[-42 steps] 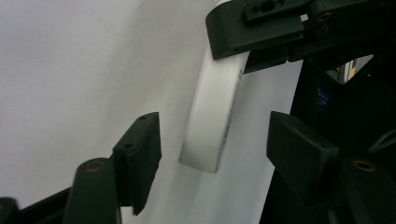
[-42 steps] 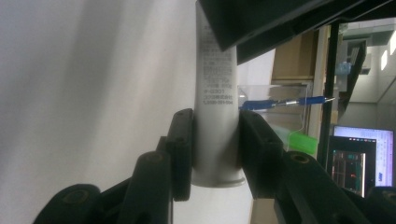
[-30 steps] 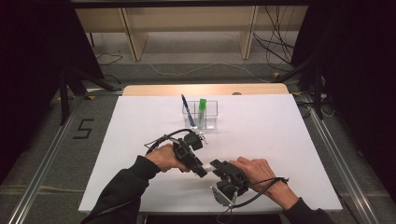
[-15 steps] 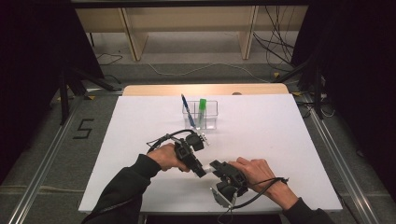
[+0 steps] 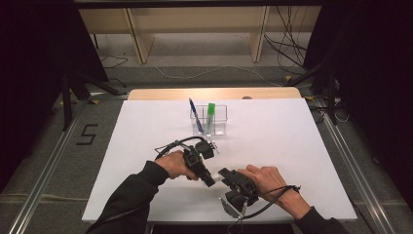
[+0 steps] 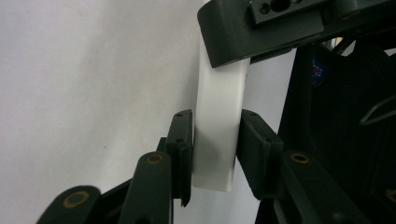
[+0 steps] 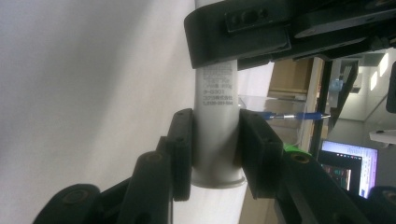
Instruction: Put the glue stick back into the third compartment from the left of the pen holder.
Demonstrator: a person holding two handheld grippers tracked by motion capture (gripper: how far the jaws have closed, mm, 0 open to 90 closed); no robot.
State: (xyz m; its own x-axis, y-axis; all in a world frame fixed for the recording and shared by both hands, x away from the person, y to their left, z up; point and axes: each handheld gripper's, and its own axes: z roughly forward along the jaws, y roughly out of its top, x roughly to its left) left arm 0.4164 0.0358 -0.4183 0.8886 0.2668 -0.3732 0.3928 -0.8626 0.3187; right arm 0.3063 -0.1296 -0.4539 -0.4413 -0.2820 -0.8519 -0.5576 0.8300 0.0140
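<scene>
I have both grippers meeting over the near part of the white table [image 5: 292, 146], each gripping one end of a white tube [image 6: 217, 130]. My left gripper [image 6: 215, 140] has just been closing its jaws, and its pads now press both sides of the tube's flat end. My right gripper [image 7: 215, 140] clamps the printed, rounded end between its pads. Beyond my left gripper stands a clear holder [image 5: 209, 119] with a blue pen [image 5: 195, 113] and a green marker [image 5: 210, 113].

The left gripper [image 6: 215, 144] has just been closing its jaws around the white stick [image 6: 217, 130]
</scene>
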